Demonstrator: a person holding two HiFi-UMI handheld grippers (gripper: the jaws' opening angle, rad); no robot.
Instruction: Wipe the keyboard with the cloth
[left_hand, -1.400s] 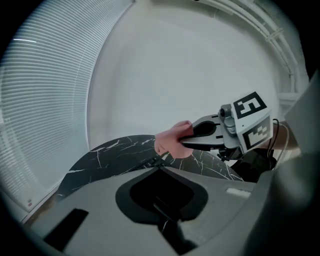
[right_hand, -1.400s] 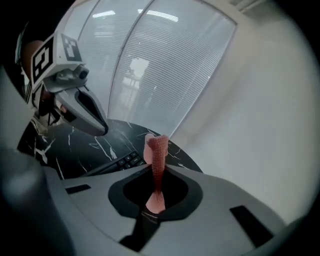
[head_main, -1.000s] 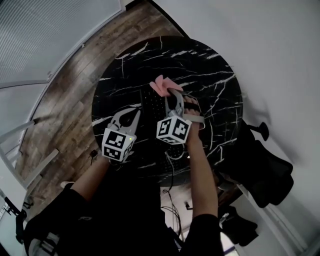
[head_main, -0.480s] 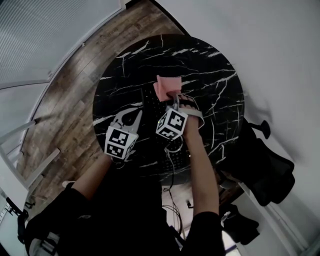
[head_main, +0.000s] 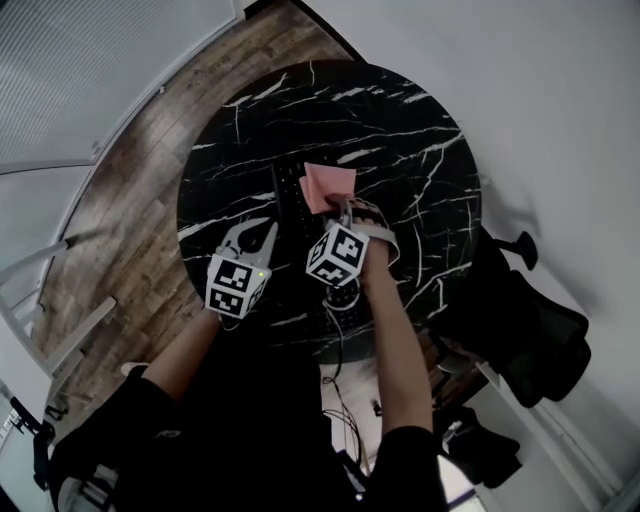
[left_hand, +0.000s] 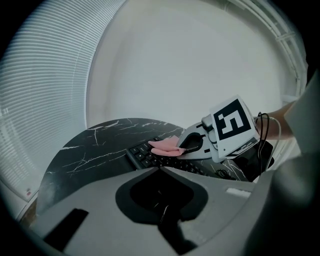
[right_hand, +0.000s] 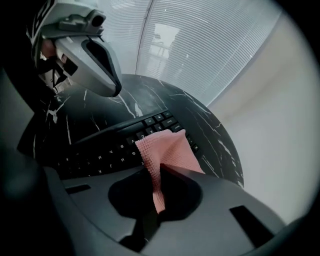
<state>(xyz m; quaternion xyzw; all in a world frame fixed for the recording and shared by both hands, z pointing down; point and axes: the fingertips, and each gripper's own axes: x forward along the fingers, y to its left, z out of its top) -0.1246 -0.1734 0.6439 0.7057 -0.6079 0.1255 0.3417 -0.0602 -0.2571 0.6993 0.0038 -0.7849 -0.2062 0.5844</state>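
Note:
A black keyboard (head_main: 293, 203) lies on the round black marble table (head_main: 410, 130). A pink cloth (head_main: 329, 186) rests spread over the keys at its far end. My right gripper (head_main: 340, 211) is shut on the cloth's near edge. In the right gripper view the cloth (right_hand: 168, 150) fans out from the jaws onto the keyboard (right_hand: 100, 150). My left gripper (head_main: 254, 237) hovers left of the keyboard, shut and holding nothing. The left gripper view shows the keyboard (left_hand: 145, 157), the cloth (left_hand: 164, 146) and the right gripper (left_hand: 186, 149) ahead.
A thin cable (head_main: 340, 300) and a dark flat device (left_hand: 255, 156) sit by the table's near right edge. A black chair (head_main: 525, 320) stands right of the table. Wooden floor (head_main: 130, 200) lies to the left, a white wall beyond.
The right gripper has dragged the cloth a little across the keys, and the bunched cloth now lies flatter. The left gripper has barely moved.

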